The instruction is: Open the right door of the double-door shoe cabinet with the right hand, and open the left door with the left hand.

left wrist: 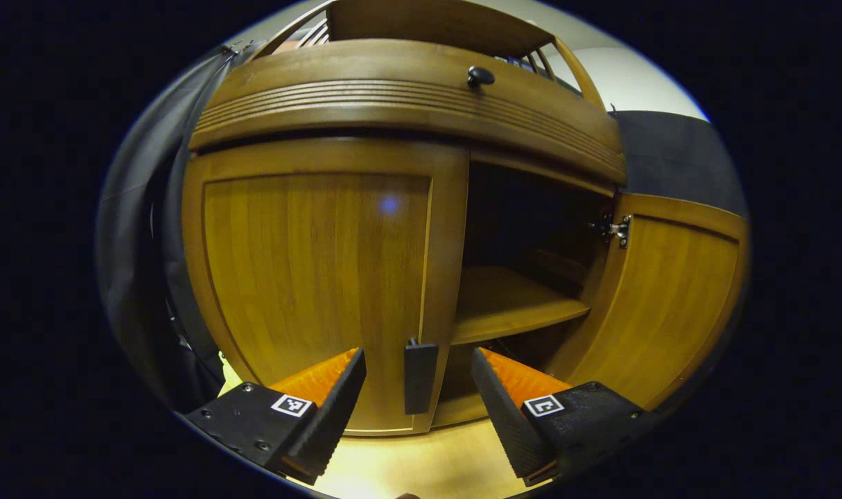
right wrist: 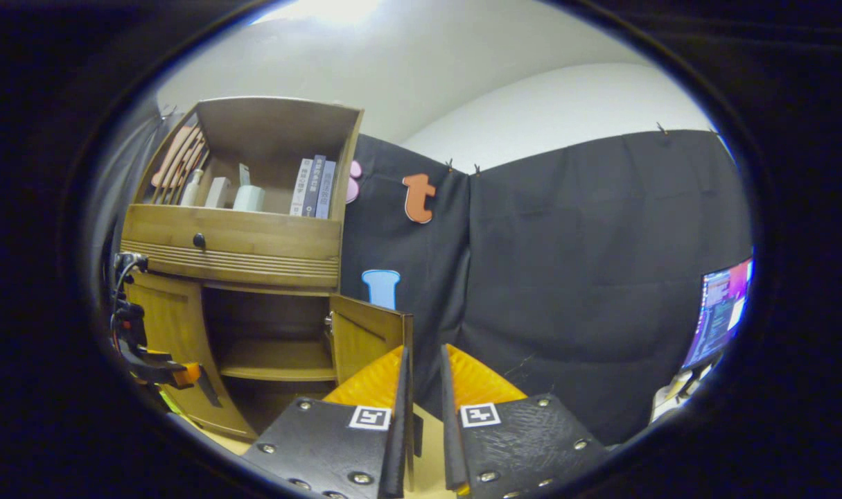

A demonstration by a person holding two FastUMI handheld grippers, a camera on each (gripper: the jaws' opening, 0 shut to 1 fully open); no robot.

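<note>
The wooden shoe cabinet (left wrist: 407,104) is close ahead in the left gripper view. Its left door (left wrist: 317,277) is closed, and the dark flat handle (left wrist: 421,378) on that door stands between the fingers of my left gripper (left wrist: 418,409), which is open and not touching it. The right door (left wrist: 670,305) is swung wide open, showing a bare shelf (left wrist: 511,305). In the right gripper view, my right gripper (right wrist: 424,416) has its fingers close together, a narrow gap apart, straddling the free edge of the open right door (right wrist: 365,336). The left gripper (right wrist: 178,378) appears there by the left door (right wrist: 168,326).
A drawer with a dark knob (left wrist: 481,76) sits above the doors. Books (right wrist: 313,187) and small containers stand on the open top shelf. Black cloth (right wrist: 601,277) lines the booth behind and to the right. A lit monitor (right wrist: 722,312) is at the far right. The floor (left wrist: 421,457) is pale wood.
</note>
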